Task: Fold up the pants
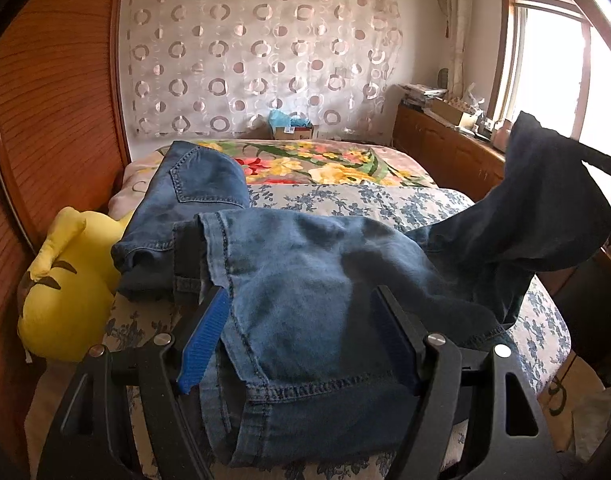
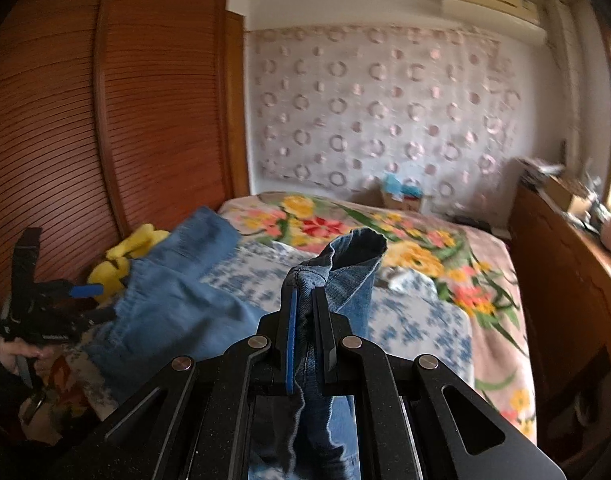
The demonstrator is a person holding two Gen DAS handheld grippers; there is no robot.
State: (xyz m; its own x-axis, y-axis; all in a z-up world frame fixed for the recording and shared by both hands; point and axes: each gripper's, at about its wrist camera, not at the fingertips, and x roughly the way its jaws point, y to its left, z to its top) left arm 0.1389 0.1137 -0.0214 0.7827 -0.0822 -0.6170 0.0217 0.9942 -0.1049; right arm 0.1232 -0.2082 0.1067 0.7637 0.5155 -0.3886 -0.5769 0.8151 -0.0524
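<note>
Blue jeans [image 1: 305,272] lie across the bed [image 1: 365,200], waist end toward the far left. My left gripper [image 1: 305,312] stands wide open low over the near edge. One leg end with its hem lies between the fingers, and the blue pad [image 1: 205,344] is bare on its face. In the right wrist view my right gripper [image 2: 305,290] is shut on a bunched part of the jeans [image 2: 345,264], held up off the bed. That raised, shadowed part shows in the left wrist view as dark cloth [image 1: 545,200] at the right. The left gripper [image 2: 95,302] appears far left.
A yellow plush toy [image 1: 65,280] sits against the wooden wardrobe [image 1: 45,120] on the left. A floral blanket [image 1: 325,160] covers the far half of the bed. A low wooden cabinet [image 1: 445,148] with clutter runs under the window at the right. A person's hand [image 2: 13,354] grips the left handle.
</note>
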